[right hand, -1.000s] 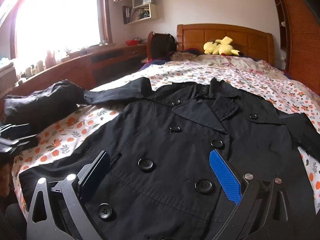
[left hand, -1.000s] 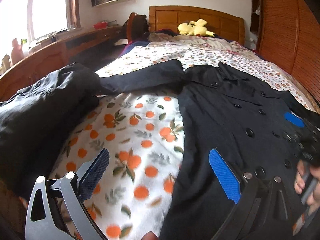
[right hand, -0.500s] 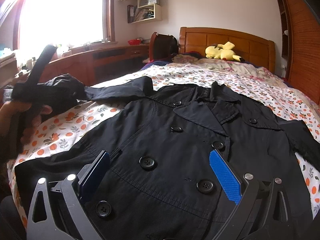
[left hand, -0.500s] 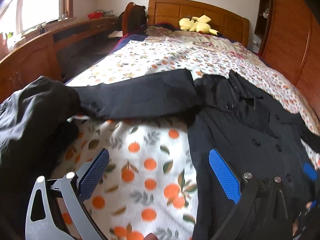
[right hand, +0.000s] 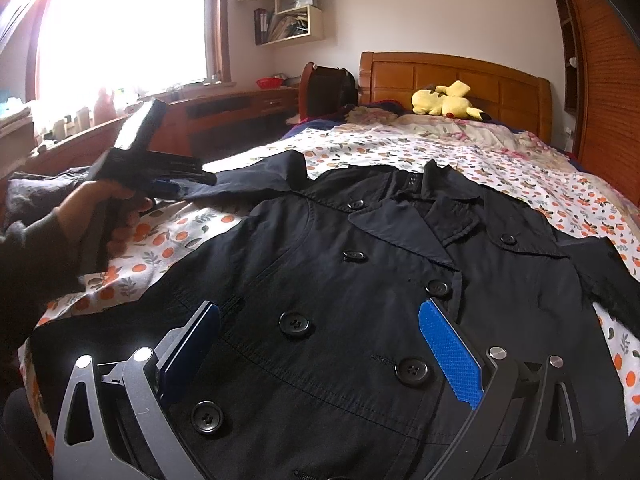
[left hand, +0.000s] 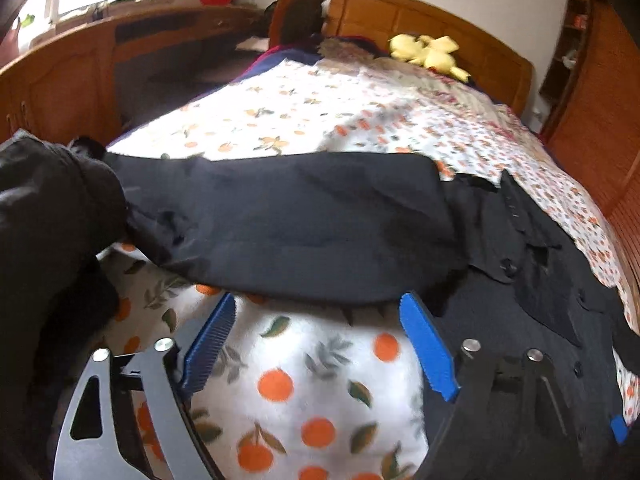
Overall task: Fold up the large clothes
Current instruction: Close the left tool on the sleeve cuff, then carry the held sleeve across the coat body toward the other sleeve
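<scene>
- Black cloth fills the near half of the bed point(right hand: 400, 148): a double-breasted coat point(right hand: 360, 280) lies face up and flat on the orange-print sheet, collar towards the far headboard, buttons showing.
- Its left sleeve point(left hand: 280, 220) stretches out sideways across the sheet towards a heap of dark clothes point(left hand: 44, 216) at the left edge of the bed.
- The left gripper point(left hand: 320, 344) tilts down just short of that sleeve; its jaws have just been closing a little but stand apart, with only bare sheet between the blue pads.
- From the right wrist view, the person's left hand point(right hand: 104, 216) wraps the handle of that gripper, sleeve to the wrist, held out over the left side of the bed.
- The right gripper point(right hand: 320, 348) hovers low over the coat's front, jaws wide, clasping nothing.
- A yellow plush toy point(right hand: 448, 100) lies by the headboard.
</scene>
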